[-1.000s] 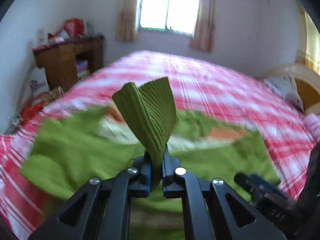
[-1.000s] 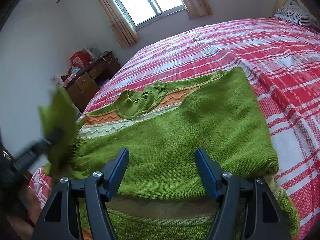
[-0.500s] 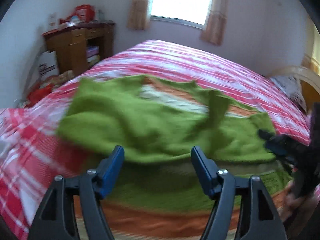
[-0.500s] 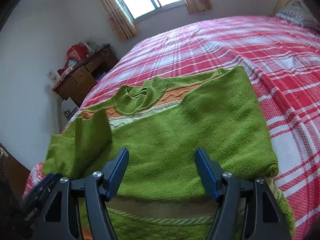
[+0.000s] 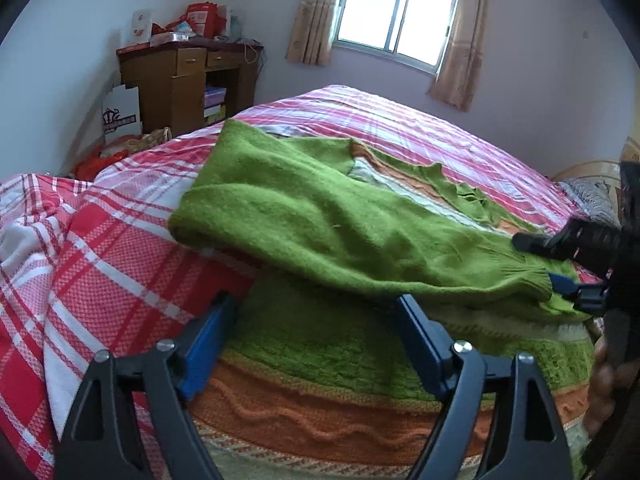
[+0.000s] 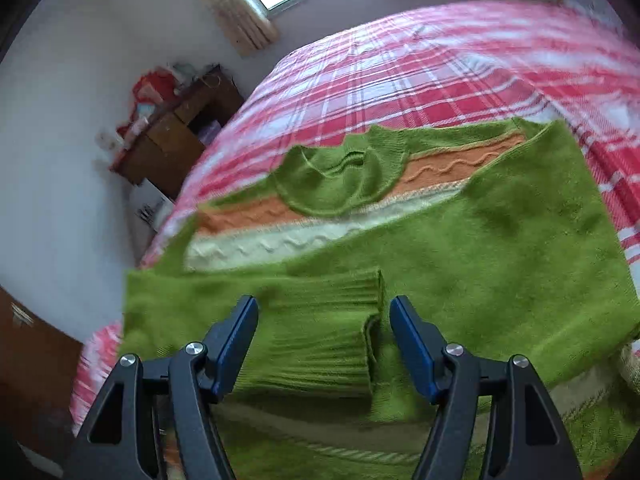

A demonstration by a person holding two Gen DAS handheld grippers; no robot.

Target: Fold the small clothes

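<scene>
Left wrist view: left tongs (image 5: 312, 332), jaws parting, nothing gripped, poised above the hem of a green knitted sweater (image 5: 320, 216) lying on a bed with a red plaid bedspread (image 5: 100, 248); one sleeve folded across the body. Right tongs (image 5: 560, 260) at the far edge. Wooden cabinet (image 5: 176, 80), window (image 5: 396, 16) behind.

Right wrist view: right tongs (image 6: 324, 340) released, ribbed cuff (image 6: 332, 320) lying between the jaws, ungripped.

The sweater (image 6: 500, 248) is showing as fuzzy green knitted wool, its cuff (image 6: 320, 332) ribbed, its orange and cream bands raised in wavy cable; the bed cover (image 5: 100, 248) is looking like coarse woven checked cloth; the cabinet (image 5: 176, 84) is appearing as brown wood; the curtains (image 5: 316, 12) are hanging as thin matt cloth.
</scene>
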